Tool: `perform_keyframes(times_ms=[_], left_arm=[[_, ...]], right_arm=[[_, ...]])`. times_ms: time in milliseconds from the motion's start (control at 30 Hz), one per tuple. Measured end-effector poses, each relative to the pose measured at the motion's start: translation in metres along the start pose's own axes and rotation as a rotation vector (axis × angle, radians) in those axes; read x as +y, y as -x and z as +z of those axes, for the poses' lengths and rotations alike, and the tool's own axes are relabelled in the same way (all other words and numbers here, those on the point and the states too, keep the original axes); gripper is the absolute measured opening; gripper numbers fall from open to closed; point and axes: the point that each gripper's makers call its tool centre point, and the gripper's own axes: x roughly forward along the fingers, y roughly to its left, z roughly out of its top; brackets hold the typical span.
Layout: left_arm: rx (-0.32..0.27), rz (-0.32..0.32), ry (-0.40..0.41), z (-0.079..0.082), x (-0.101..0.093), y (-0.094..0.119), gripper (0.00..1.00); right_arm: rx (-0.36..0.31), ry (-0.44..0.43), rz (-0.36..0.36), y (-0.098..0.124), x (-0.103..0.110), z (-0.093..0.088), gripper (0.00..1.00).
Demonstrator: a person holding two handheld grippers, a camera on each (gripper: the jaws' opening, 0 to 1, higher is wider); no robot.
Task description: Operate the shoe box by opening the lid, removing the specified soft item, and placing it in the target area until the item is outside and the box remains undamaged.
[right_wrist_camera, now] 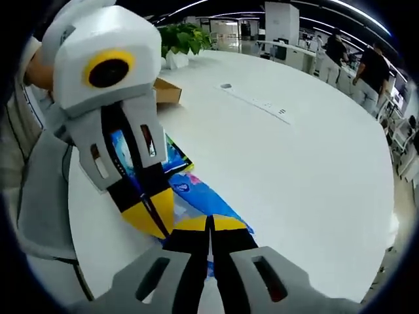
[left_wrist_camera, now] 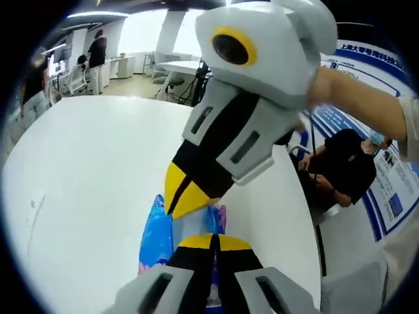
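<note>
Here, both grippers pinch 1 soft item, a blue-and-pink printed bag (left_wrist_camera: 157,239), lying on the white surface (left_wrist_camera: 85,183): the left gripper (left_wrist_camera: 213,241) and right gripper (right_wrist_camera: 211,226) each have fingers clenched on it. Its long axis runs away from both, tips almost touching. The bag's print is unreadable, and a cardboard box (right_wrist_camera: 167,90) sits cut off behind.

A big white counter (right_wrist_camera: 308,163) has a power strip (right_wrist_camera: 258,103) on it. A green plant (right_wrist_camera: 185,37) stands behind.
</note>
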Motion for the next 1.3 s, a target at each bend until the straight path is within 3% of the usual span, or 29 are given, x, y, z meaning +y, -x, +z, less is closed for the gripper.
perform_keyframes(times_ms=[333, 600, 967, 1300], left_arm=[[0.008, 0.01, -0.034, 0.0, -0.004, -0.001, 0.01], [0.0, 0.051, -0.084, 0.0, -0.001, 0.004, 0.16], [-0.027, 0.108, -0.108, 0.0, -0.008, 0.04, 0.29], [-0.063, 0.159, -0.094, -0.006, -0.02, 0.08, 0.39]], right_arm=[[0.006, -0.008, -0.031, 0.002, -0.002, -0.004, 0.0], [0.019, -0.01, -0.08, 0.009, -0.005, -0.005, 0.02], [-0.01, -0.064, -0.167, 0.031, -0.004, 0.003, 0.2], [-0.007, -0.041, -0.182, 0.051, 0.021, 0.017, 0.29]])
